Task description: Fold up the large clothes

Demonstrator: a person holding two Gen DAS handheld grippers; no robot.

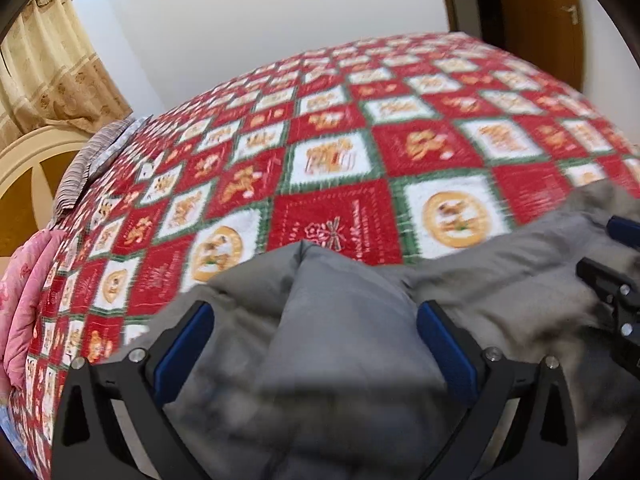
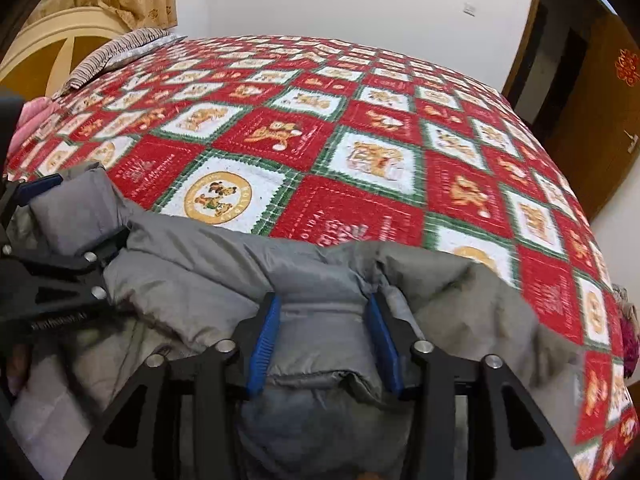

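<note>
One puffy grey padded jacket (image 1: 344, 320) lies bunched along the lower edge of both views, on the near side of a bed covered by a single red, white and green checked quilt with bear motifs (image 1: 360, 152). In the left wrist view, at the far left edge, one pink quilted bundle (image 1: 24, 300) sits against the bed's side, with one striped grey pillow (image 1: 92, 160) above it and a beige patterned curtain (image 1: 48, 60) in the upper left. The left hand-held gripper (image 1: 316, 344), lower centre, stands wide open, a raised fold of the jacket between its two blue pads without either pad pressing it. The right hand-held gripper (image 2: 326, 336), lower centre of its own view, has a thick ridge of jacket between its blue pads; whether they press it I cannot tell. A brown wooden door (image 2: 600, 120) fills the upper right. Nothing lies on the quilt beyond the jacket.
</note>
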